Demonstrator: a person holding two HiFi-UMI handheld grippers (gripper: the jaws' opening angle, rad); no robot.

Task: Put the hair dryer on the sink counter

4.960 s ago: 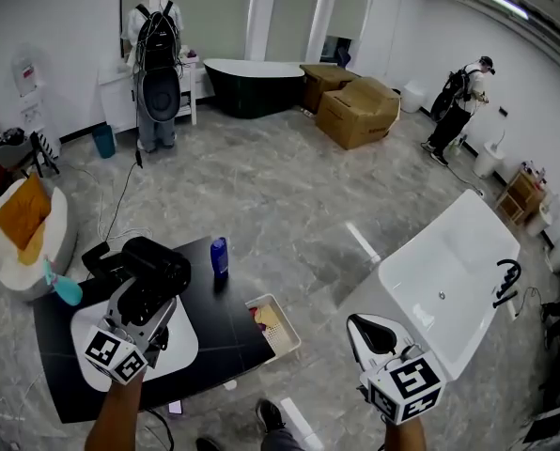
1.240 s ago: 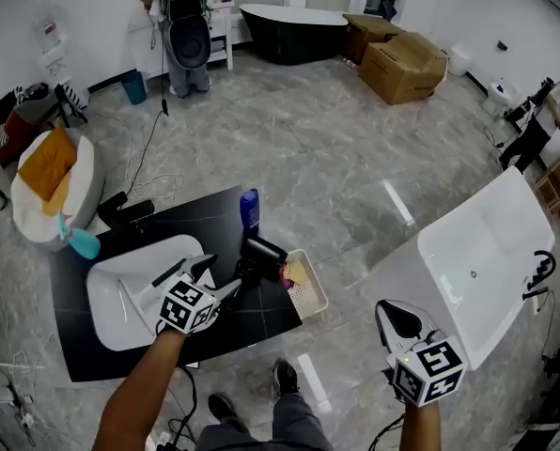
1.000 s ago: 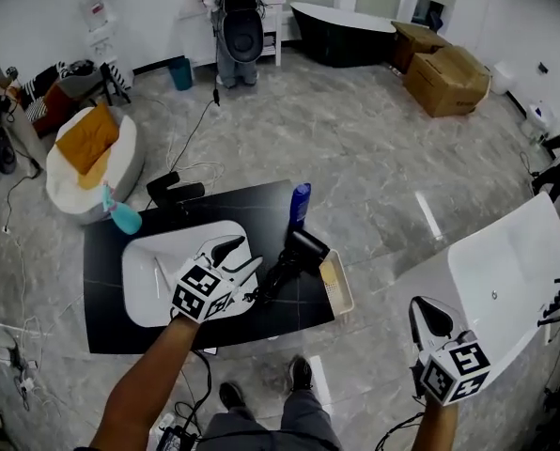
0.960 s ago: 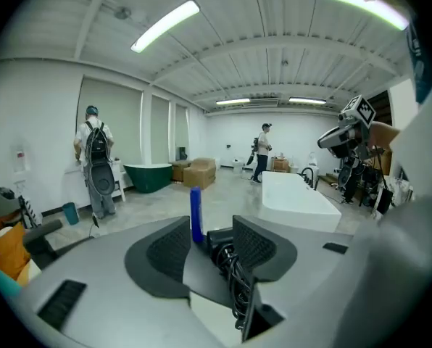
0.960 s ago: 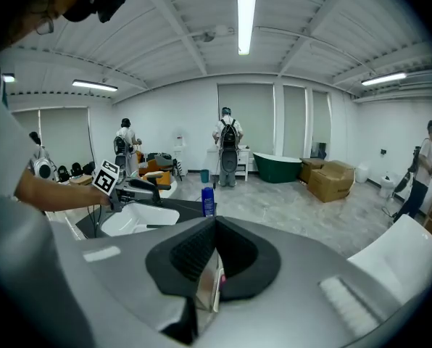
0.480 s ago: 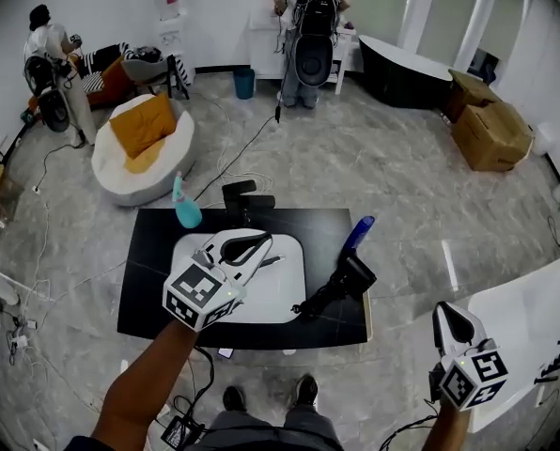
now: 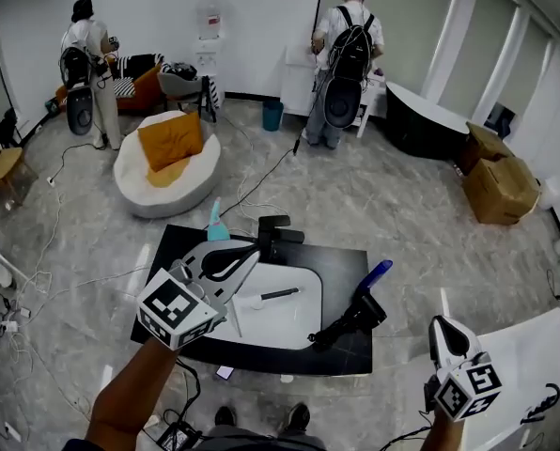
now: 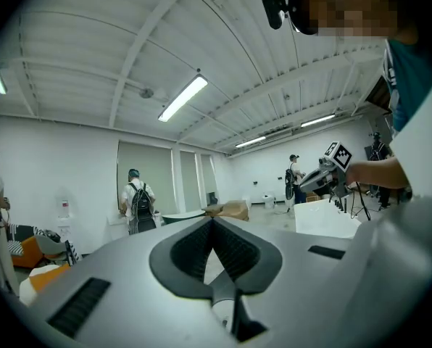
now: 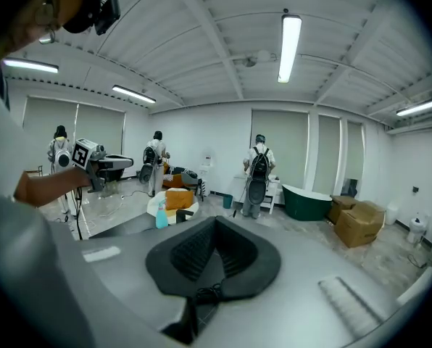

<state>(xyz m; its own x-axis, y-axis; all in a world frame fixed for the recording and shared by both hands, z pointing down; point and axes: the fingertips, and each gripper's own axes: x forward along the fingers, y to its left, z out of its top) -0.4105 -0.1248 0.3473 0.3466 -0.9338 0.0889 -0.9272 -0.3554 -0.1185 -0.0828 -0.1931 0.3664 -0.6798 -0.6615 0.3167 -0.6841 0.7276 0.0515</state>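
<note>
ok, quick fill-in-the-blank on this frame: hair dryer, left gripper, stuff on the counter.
1. The hair dryer lies on the black ___, right of the white basin.
2. The left gripper has its jaws ___, with nothing between them.
3. The blue bottle stands at the counter's ___ end, just beyond the hair dryer.

Missing words: counter; shut; right

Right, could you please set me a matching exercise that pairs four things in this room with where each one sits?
Things:
1. hair dryer
2. teal spray bottle
3. orange cushion
4. cardboard boxes

Places:
A. on the white beanbag
B. on the floor at far right
C. on the black counter, right of the basin
D. just left of the faucet

Pairs: 1-C, 2-D, 3-A, 4-B
</note>
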